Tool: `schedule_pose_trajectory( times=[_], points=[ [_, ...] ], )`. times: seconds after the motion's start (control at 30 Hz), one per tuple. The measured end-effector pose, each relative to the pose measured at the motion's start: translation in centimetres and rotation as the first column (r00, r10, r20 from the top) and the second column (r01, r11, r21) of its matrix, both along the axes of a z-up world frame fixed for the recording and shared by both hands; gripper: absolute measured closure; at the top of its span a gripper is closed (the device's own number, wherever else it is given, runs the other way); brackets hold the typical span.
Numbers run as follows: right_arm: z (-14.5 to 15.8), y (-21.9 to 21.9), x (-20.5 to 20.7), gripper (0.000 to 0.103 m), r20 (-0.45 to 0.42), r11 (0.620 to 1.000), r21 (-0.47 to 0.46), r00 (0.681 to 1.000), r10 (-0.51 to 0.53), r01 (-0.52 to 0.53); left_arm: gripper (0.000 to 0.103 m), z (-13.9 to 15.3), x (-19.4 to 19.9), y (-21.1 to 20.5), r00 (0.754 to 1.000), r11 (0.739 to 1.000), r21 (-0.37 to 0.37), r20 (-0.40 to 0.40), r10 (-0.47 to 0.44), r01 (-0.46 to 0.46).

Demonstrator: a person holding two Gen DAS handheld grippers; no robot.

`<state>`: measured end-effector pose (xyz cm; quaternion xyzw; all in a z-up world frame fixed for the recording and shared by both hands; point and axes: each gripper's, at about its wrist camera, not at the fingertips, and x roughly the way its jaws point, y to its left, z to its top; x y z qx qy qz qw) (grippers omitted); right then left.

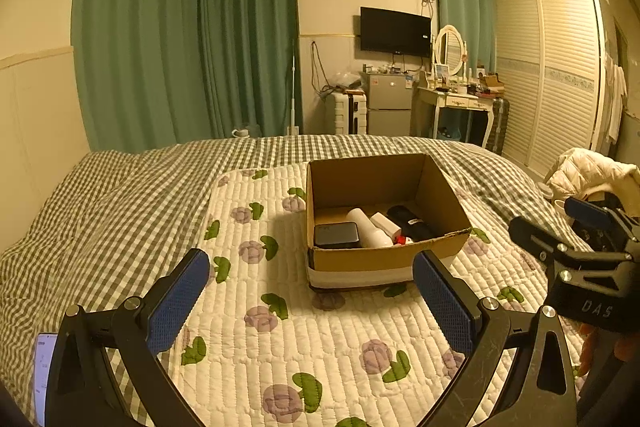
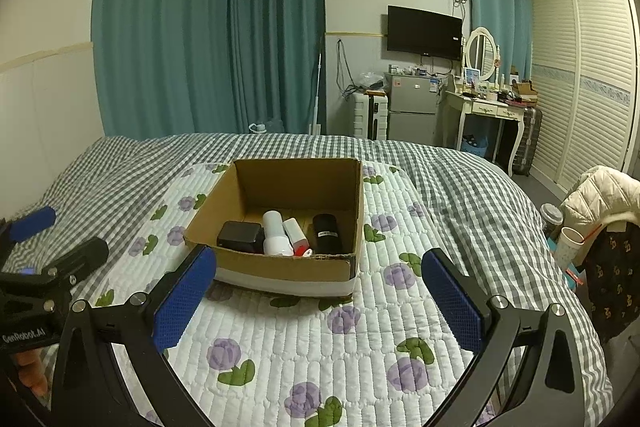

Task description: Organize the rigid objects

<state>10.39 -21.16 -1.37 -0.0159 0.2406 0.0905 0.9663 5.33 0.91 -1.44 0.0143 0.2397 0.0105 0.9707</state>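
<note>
Basically, the open brown cardboard box (image 2: 280, 263) sits mid-bed on the white quilted floral mat (image 2: 360, 347), already holding a flat black case (image 2: 240, 237), white cylindrical bottle (image 2: 274, 233), small white-and-red tube (image 2: 296, 235) and black cylinder (image 2: 326, 231), lying side by side along the near wall, probably so nothing rolls. Left gripper (image 1: 312, 295) and right gripper (image 2: 320, 291) hover short of it, fingers wide, empty; looks near done.
</note>
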Motion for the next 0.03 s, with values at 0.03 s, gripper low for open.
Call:
schedule_pose_trajectory(
  times=[0.03],
  points=[
    [-0.11,0.04,0.02,0.0,-0.003,1.0,-0.003,1.0,0.002,-0.002,0.0,-0.02,0.04,-0.01,1.0,1.0,0.0,-0.001,0.004,-0.004]
  ],
)
